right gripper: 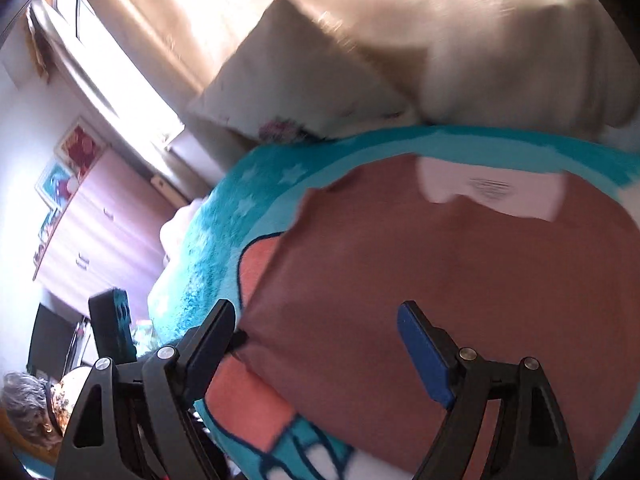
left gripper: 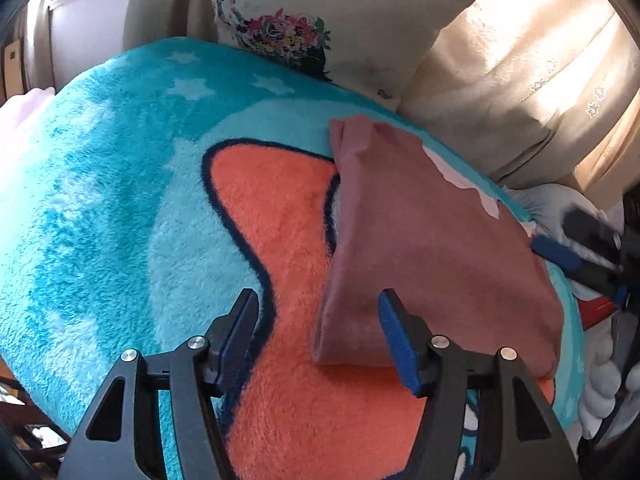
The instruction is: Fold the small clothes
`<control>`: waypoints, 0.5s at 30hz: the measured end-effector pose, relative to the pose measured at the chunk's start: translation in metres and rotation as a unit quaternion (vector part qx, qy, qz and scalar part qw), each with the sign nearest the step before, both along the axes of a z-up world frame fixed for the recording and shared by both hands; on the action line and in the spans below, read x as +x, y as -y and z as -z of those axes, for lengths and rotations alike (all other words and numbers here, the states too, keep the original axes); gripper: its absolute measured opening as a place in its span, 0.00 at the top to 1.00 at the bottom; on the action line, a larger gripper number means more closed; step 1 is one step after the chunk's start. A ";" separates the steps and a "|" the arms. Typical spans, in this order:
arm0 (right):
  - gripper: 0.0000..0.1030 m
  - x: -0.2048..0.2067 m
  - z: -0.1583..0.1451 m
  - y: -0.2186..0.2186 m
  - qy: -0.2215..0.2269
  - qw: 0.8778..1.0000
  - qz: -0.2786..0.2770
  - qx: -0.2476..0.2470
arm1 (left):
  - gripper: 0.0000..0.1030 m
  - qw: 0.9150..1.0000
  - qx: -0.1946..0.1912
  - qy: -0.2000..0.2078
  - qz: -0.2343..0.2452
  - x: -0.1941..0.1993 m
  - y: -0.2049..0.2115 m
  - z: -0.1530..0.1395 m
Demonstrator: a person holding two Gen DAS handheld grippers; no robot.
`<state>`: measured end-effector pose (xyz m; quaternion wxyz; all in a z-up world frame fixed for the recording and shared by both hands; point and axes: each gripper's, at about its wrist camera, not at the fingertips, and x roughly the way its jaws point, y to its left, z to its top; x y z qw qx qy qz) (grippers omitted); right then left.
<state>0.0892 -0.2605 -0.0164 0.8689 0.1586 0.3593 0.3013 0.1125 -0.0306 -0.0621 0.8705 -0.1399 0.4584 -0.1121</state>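
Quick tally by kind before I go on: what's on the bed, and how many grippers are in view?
Garment: 1, mauve, folded
Blanket: 1, teal and orange
Pillow: 1, floral print
Grippers: 2, left gripper and right gripper, both open
Total: 5

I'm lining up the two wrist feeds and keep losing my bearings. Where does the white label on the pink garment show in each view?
Left wrist: the white label sits right of centre, on the far edge of the pink garment.
Right wrist: the label is upper right of centre, at the garment's far edge.
Shared landmark: the floral pillow behind the turquoise blanket.
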 end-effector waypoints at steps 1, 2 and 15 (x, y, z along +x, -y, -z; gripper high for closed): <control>0.15 0.006 -0.001 -0.011 -0.003 1.000 -0.007 -0.007 | 0.41 1.000 0.007 0.006 -0.002 -0.001 0.000 -0.001; 0.15 0.011 -0.001 -0.024 -0.005 1.000 -0.012 -0.021 | 0.41 1.000 0.012 0.010 -0.005 -0.002 -0.001 -0.001; 0.15 0.101 0.018 -0.145 -0.072 0.975 -0.061 -0.199 | 0.41 0.993 -0.113 -0.021 0.009 0.006 -0.003 0.019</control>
